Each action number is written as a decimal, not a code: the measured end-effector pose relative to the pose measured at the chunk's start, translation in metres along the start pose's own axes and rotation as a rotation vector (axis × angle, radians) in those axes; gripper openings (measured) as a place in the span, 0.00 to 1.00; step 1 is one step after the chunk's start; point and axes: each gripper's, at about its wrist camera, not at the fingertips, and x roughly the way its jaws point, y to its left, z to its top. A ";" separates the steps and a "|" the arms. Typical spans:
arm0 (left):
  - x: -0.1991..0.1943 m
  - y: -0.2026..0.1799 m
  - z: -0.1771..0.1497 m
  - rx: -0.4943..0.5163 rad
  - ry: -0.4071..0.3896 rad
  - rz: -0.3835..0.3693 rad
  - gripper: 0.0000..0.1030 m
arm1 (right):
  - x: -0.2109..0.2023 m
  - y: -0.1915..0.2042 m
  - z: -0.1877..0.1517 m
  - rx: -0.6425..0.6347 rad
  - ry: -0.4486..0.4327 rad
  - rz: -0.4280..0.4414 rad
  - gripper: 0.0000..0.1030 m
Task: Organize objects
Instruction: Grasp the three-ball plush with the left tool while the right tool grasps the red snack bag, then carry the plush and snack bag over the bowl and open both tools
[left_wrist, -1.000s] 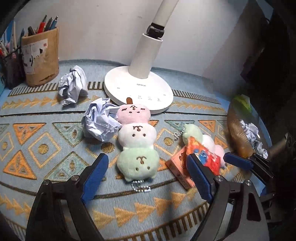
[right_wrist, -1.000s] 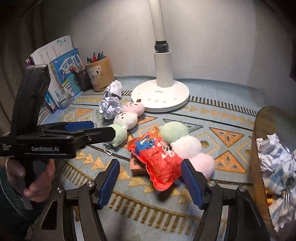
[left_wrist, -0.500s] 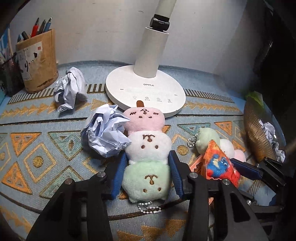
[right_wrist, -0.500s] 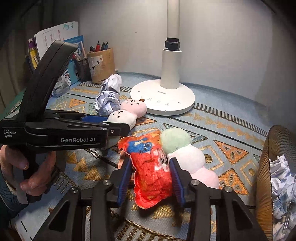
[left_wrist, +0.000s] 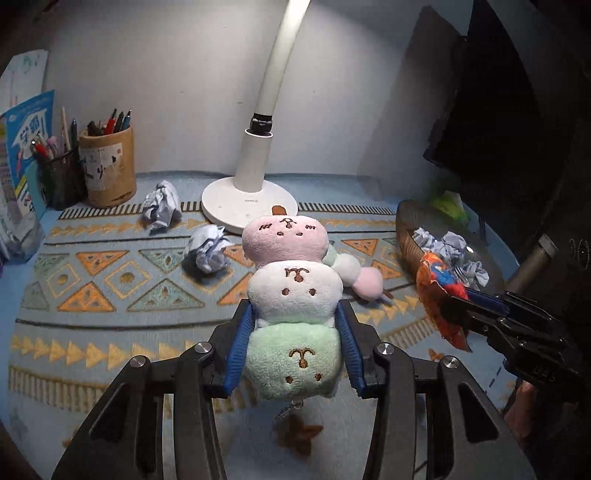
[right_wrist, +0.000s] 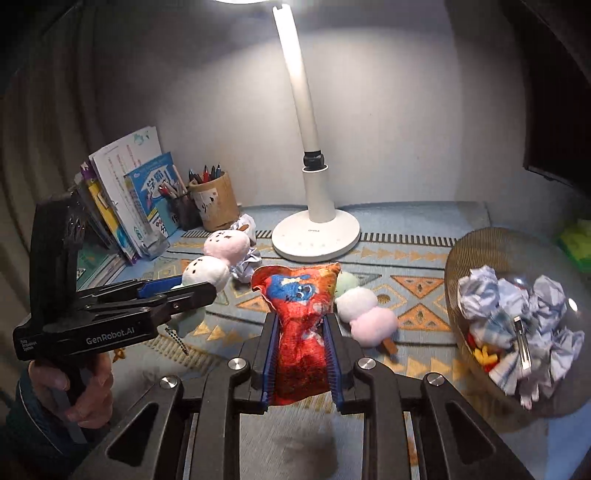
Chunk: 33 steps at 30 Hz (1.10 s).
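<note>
- Left wrist view: we found the left gripper (left_wrist: 293, 349) clenched on the three-ball plush skewer toy in pink, white and green (left_wrist: 293, 295). Its blue pads pressed the green and white balls from both sides, and the toy hung clear of the patterned blue and orange mat (left_wrist: 110, 288).
- Same view: two crumpled white paper balls (left_wrist: 208, 249) lay on the mat near the white desk lamp's round base (left_wrist: 236, 206). A second plush skewer (left_wrist: 354, 271) lay behind the held one.
- Same view: the brown woven basket (left_wrist: 406, 229) at the right already held crumpled paper.
- Right wrist view: we noted the right gripper (right_wrist: 301, 363), its jaws having just been closing, grasping the red and blue printed fabric pouch (right_wrist: 299, 325), lifted off the mat.
- Same view: the basket sat to the right of the pouch, apart from it, its paper wads piled inside.
- Same view: a person's hand (right_wrist: 70, 391) held the left gripper's handle.
- Our judgement: part done. Some paper was binned; both held items still needed placing, and the loose paper balls and second skewer remained on the mat.
</note>
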 end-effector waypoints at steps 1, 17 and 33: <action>-0.006 0.000 -0.011 -0.013 0.008 -0.001 0.40 | 0.001 0.001 -0.008 0.007 0.028 -0.006 0.22; 0.017 -0.002 -0.091 -0.023 0.154 0.052 0.85 | 0.039 -0.027 -0.079 0.157 0.188 0.008 0.60; 0.027 -0.024 -0.094 0.058 0.127 0.258 0.46 | 0.056 -0.001 -0.078 0.013 0.194 -0.110 0.42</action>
